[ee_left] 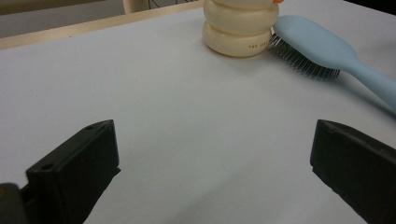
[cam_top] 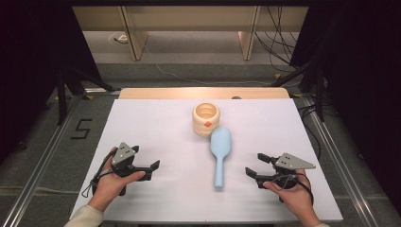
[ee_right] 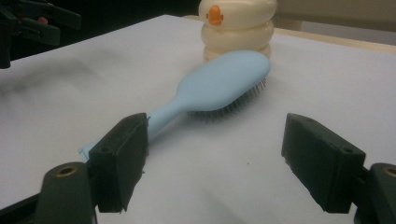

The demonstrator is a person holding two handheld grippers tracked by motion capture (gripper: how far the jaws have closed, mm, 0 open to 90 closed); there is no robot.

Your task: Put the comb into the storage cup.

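A light blue hairbrush (cam_top: 220,150) lies bristles down on the white table cover (cam_top: 156,127), handle toward me, its head touching a cream ribbed cup (cam_top: 206,118) with an orange mark. My left gripper (cam_top: 147,158) rests open at the front left, well apart from both. My right gripper (cam_top: 254,163) rests open just right of the brush handle. In the left gripper view, the left gripper (ee_left: 212,163) is empty, with the cup (ee_left: 238,28) and brush (ee_left: 327,51) far ahead. In the right gripper view, the right gripper (ee_right: 217,158) is empty, facing the brush (ee_right: 224,84) and cup (ee_right: 236,28).
A wooden strip (cam_top: 203,92) edges the far side of the table. Beyond it are wooden furniture legs (cam_top: 135,38) and cables on the floor. Dark stands flank both sides. The left gripper (ee_right: 28,23) appears far off in the right gripper view.
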